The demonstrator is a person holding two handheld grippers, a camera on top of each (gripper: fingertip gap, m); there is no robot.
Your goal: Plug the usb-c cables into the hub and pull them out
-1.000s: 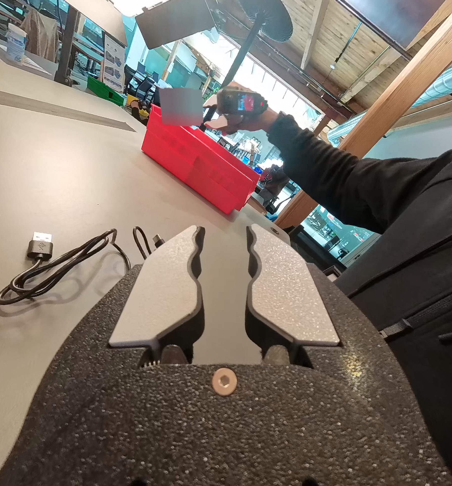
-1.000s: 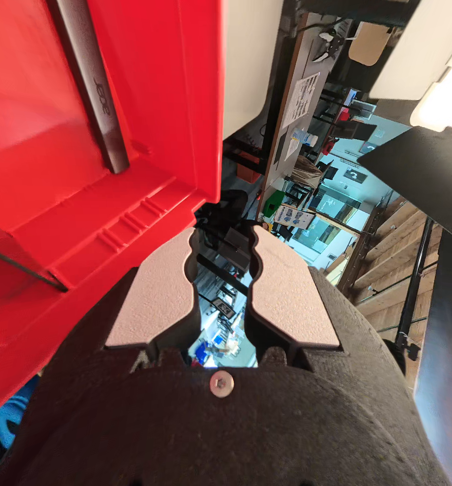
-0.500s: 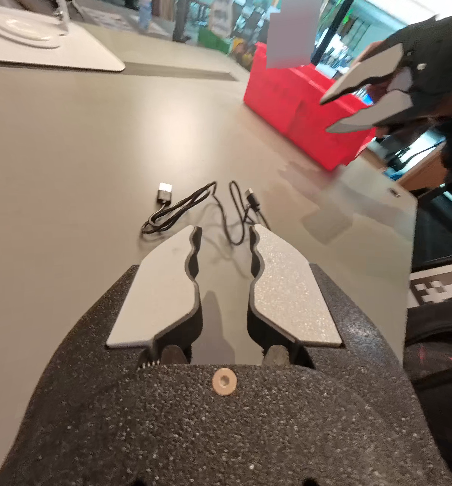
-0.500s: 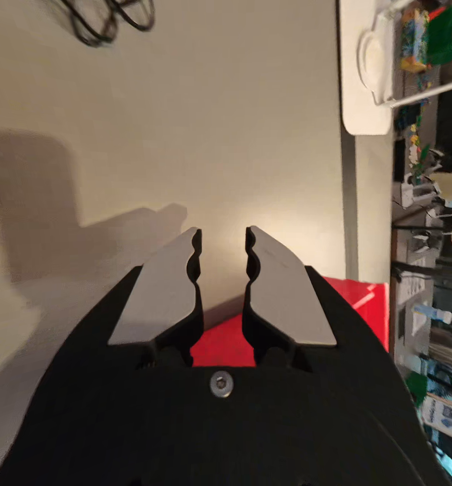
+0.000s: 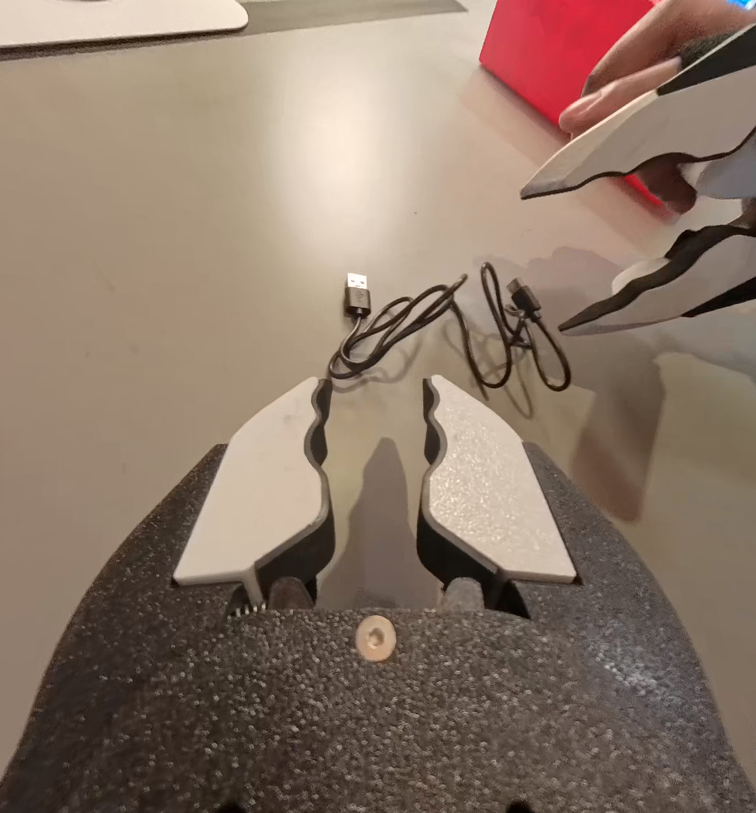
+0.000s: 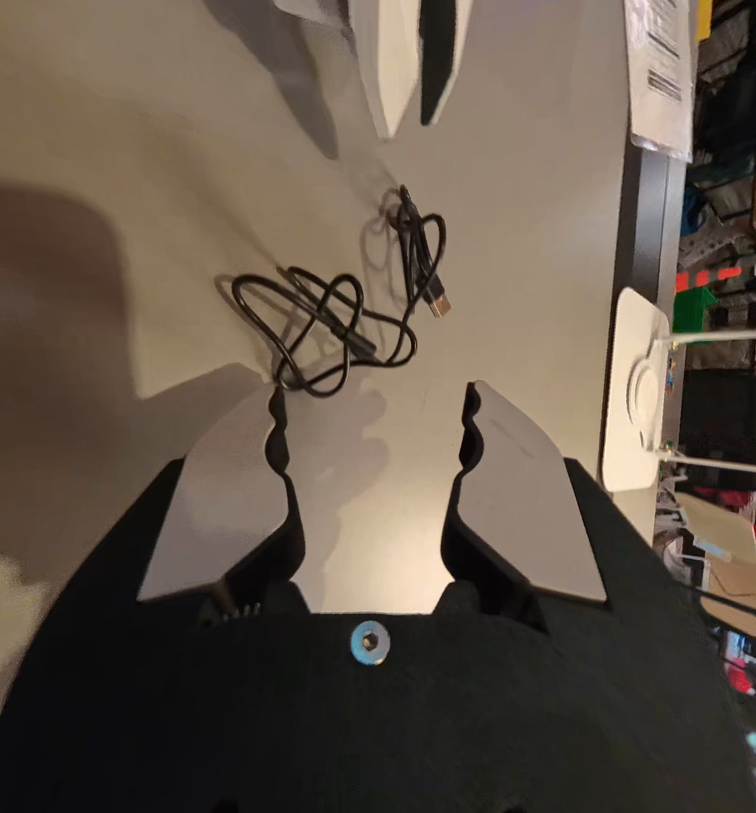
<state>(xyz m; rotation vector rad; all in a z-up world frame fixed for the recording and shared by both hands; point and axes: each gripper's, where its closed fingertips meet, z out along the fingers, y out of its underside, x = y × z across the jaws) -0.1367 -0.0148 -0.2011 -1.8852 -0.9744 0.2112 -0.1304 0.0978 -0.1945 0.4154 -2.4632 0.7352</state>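
Observation:
A black cable [image 5: 415, 325] lies loosely coiled on the grey table [image 5: 191, 220], with a USB-A plug [image 5: 357, 292] on one end and a small USB-C plug [image 5: 522, 298] on the other. My left gripper [image 5: 376, 382] is open and empty, just short of the coil. My right gripper [image 5: 543, 259] hovers open at the right, its lower fingertip close to the USB-C plug. In the right wrist view the cable [image 6: 336, 325] lies just ahead of my wide-open right gripper [image 6: 372, 389], and the left gripper [image 6: 409, 125] shows beyond it. No hub is in view.
A red bin [image 5: 543, 57] stands at the back right. A white mat [image 5: 103, 22] lies at the far left of the table and also shows in the right wrist view [image 6: 622, 440]. A sheet of paper [image 6: 662, 66] lies near the table edge. My right fingertips sit around 12 cm from my left ones. The left tips stand about 8 cm off the USB-A plug [image 5: 357, 292].
My right gripper left the red bin, swung down to the cable and opened wider. My left gripper tilted down and moved closer to the cable. The cable has not moved.

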